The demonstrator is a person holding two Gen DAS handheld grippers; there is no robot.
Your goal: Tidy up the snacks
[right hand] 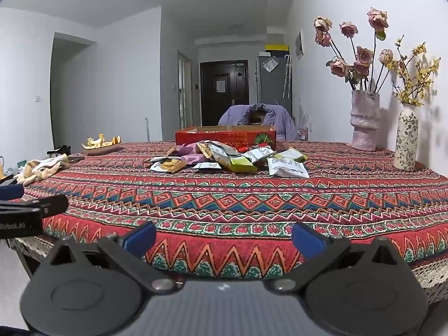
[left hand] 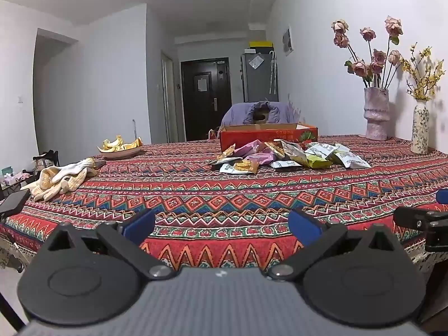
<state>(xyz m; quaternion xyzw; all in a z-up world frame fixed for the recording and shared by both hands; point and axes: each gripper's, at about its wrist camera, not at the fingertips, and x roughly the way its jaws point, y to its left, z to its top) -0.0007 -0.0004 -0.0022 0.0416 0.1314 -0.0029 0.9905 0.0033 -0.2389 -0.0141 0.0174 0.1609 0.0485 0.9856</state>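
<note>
Both claws released, jaws spread wide, nothing between: left gripper [left hand: 222,225] and right gripper [right hand: 224,238], side by side at near edge of table [right hand: 252,210] with red patterned cloth. Bare cloth ahead, no obstacle before snack packets [right hand: 232,159]. Further left, pale gloves [left hand: 63,179] and dish of yellow peels [left hand: 121,147]. At right by wall, pink vase [right hand: 364,119] with roses, beside it flowered vase [right hand: 406,140]. Packets heaped loose mid-table, white, green, purple, orange, crumpled and overlapping, just before open red box [right hand: 225,137].
</note>
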